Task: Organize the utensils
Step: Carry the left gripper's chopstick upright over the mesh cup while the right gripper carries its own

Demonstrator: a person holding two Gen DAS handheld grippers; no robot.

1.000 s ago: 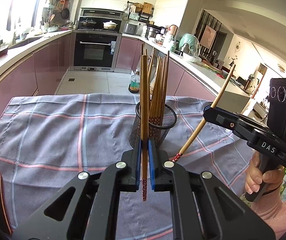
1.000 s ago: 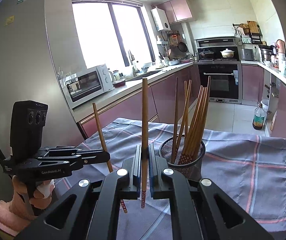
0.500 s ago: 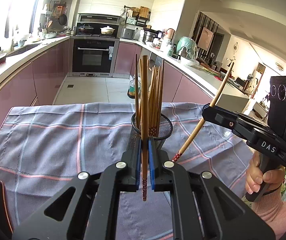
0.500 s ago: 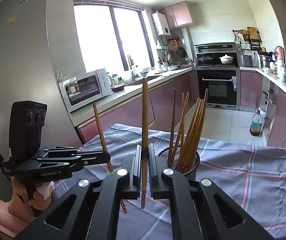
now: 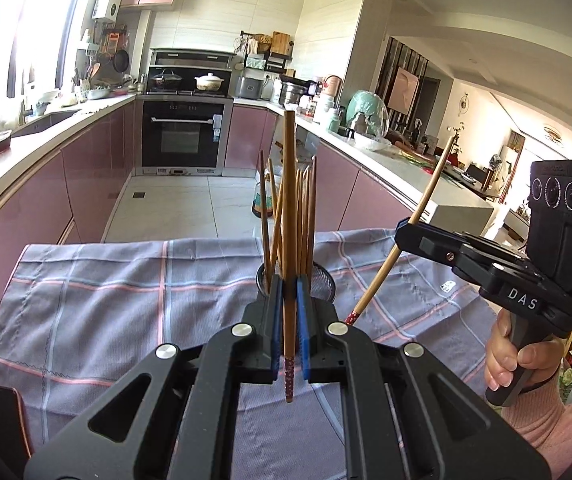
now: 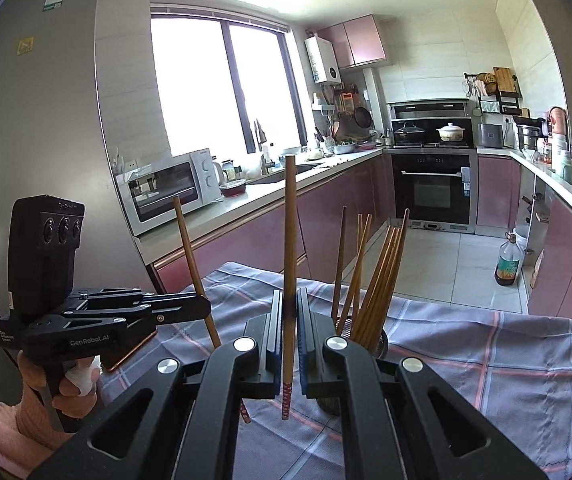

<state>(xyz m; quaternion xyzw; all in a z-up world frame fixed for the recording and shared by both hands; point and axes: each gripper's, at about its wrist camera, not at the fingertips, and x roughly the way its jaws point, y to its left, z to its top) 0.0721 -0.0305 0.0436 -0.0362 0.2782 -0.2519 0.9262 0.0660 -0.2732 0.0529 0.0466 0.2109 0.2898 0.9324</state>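
Note:
A black mesh holder (image 5: 324,280) with several wooden chopsticks (image 6: 382,272) stands on a grey checked cloth (image 5: 105,280). My left gripper (image 5: 289,292) is shut on one upright chopstick (image 5: 289,200), just in front of and above the holder. My right gripper (image 6: 290,304) is shut on another upright chopstick (image 6: 290,220), left of the holder (image 6: 382,340) in its own view. In the other hand's view each gripper also shows: the right gripper (image 5: 404,232) with its slanted chopstick (image 5: 426,204), and the left gripper (image 6: 205,306) with its chopstick (image 6: 187,248). The left fingers hide most of the holder.
A dark phone with a copper edge (image 5: 5,412) lies at the cloth's left side. Pink cabinets and counters run along both sides of the kitchen. A microwave (image 6: 169,188) sits on the left counter, and an oil bottle (image 6: 508,264) stands on the floor beyond the table.
Both grippers have risen with their chopsticks still clamped, so the holder and the cloth sit lower in both views. Neither grip has changed.

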